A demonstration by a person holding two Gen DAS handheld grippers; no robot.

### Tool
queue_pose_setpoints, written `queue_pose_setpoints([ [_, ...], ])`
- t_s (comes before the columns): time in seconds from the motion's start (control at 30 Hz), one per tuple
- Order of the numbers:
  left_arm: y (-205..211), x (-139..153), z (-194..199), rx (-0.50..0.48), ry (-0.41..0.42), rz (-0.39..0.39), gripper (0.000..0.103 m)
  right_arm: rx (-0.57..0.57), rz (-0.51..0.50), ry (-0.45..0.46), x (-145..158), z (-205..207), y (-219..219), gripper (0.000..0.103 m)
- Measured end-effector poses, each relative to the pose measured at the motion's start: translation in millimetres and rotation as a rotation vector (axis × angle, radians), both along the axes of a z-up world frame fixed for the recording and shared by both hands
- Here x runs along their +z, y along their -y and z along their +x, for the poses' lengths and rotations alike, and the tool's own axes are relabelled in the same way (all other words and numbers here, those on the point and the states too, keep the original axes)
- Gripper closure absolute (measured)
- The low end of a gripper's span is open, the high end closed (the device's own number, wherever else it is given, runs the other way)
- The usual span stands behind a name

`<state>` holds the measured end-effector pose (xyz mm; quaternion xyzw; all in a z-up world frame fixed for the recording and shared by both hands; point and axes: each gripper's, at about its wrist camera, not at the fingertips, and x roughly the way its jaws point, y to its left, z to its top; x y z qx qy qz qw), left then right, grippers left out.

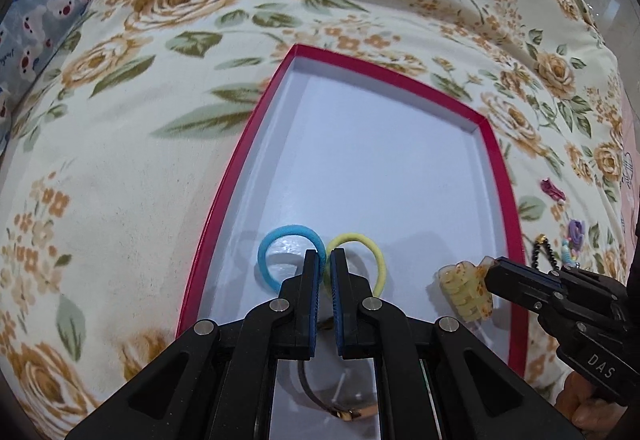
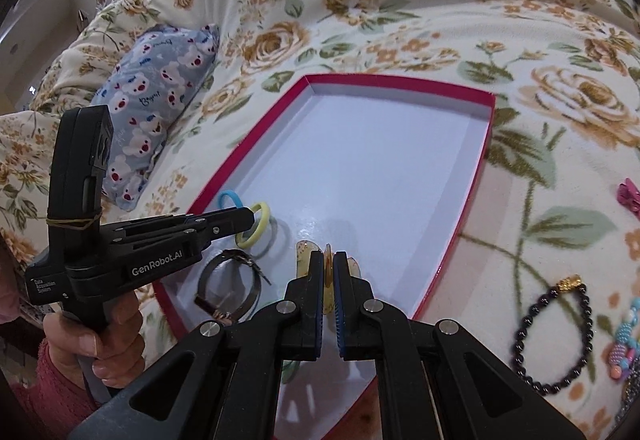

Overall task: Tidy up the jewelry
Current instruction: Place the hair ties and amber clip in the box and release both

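A: Where did the two hair ties sit, and why together?
B: The blue hair tie (image 1: 289, 256) and the yellow hair tie (image 1: 360, 260) were pinched side by side where they met, in the closed left tongs (image 1: 325, 260). They hung low over the near end of the red-edged box (image 1: 496, 155), the yellow one casting its shadow on the white floor. Gripping both at one point probably allowed a single carry.

A: And the hair claw?
B: The amber hair claw (image 2: 327, 272) stood upright in the right tongs (image 2: 329, 260), which were shut on its thin top edge, teeth hanging downward. It was over the same near end of the box, to the right of the ties. That grip seemingly kept the teeth clear for setting down.

A: What already lay inside?
B: A wristwatch (image 2: 228, 290) rested on the box floor by the near left corner, just below the left tongs. The far part of the box was bare.

A: What remained outside?
B: A dark bead bracelet (image 2: 554, 336), a pink clip (image 2: 630, 195) and a pastel beaded piece (image 2: 624, 344) lay on the flowered bedspread (image 2: 360, 19), right of the box. A blue pillow (image 2: 160, 111) lay to its left. These pieces probably awaited the same transfer.
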<state>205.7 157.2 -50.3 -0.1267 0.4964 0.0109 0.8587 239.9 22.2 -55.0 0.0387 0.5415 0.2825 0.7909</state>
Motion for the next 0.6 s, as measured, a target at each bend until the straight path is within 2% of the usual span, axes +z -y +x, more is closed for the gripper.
queue_pose_setpoints([
  [0.27, 5, -7, 9, -0.013, -0.007, 0.029, 0.095, 0.016, -0.009, -0.006, -4, 3, -5, 0.096],
  [0.37, 9, -7, 6, -0.021, -0.005, 0.038, 0.091, 0.013, -0.004, -0.013, -5, 4, -4, 0.094],
  [0.43, 10, -6, 4, -0.023, -0.002, 0.034, 0.084, 0.011, 0.001, -0.017, -6, 5, -3, 0.094],
  [0.6, 10, -4, 1, -0.015, -0.002, 0.044, 0.082, 0.001, 0.005, -0.021, -5, 5, -2, 0.091],
])
